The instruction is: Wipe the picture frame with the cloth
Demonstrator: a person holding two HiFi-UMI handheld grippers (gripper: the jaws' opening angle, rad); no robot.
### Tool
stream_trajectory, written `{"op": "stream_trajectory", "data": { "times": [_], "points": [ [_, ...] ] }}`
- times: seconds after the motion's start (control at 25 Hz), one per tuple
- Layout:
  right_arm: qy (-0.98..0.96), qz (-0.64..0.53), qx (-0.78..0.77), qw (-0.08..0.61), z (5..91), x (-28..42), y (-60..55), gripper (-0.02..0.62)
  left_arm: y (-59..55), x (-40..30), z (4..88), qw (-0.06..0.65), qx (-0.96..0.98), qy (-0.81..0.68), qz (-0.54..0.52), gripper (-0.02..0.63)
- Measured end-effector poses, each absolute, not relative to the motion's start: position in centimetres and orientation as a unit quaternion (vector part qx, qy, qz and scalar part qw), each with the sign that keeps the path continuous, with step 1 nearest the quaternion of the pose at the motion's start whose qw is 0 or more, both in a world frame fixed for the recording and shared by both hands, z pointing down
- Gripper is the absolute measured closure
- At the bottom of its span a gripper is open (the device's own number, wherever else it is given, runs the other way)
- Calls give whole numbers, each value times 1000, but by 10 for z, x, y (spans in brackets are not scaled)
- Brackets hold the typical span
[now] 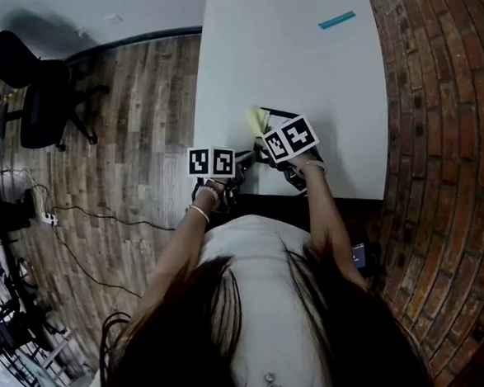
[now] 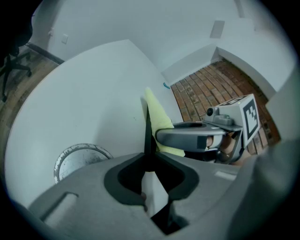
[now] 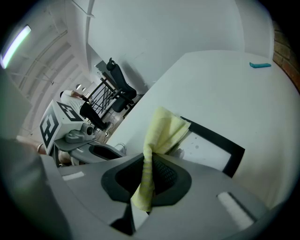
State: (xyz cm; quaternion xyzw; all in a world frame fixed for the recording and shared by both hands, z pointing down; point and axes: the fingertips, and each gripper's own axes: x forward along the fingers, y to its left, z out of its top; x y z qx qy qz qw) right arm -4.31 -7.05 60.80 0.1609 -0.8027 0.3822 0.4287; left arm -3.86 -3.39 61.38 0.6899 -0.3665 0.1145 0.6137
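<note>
1. Frame [image 3: 215, 139] is pinched along its edge by the jaws of the left tool [image 2: 150, 164], and from that tool it shows edge-on, rising straight ahead.
2. The right tool [image 3: 149, 161] is clamped on the yellow cloth [image 3: 164, 129], with a strip of it hanging down between the jaws.
3. Just ahead of the right tool, the cloth's bunched end touches the frame's black border.
4. Both tools sit close together, left beside right, at the near edge of the white bench [image 1: 285, 51].
</note>
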Motion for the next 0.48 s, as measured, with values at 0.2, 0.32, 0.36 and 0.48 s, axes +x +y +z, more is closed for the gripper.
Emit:
{"op": "stream_trajectory", "data": {
  "times": [0.2, 0.32, 0.36, 0.48],
  "points": [
    [-802, 383, 165, 428, 607, -43, -75, 560, -34, -39, 613, 614, 691, -365, 115, 540],
    [-802, 384, 166, 427, 607, -43, -78, 560, -34, -39, 613, 614, 691, -363, 115, 540],
    [-802, 385, 166, 426, 608, -43, -79, 560, -34, -39, 614, 614, 691, -363, 115, 540],
    [-801, 388, 168, 423, 608, -43, -81, 560, -33, -39, 614, 614, 691, -363, 115, 540]
  ]
}}
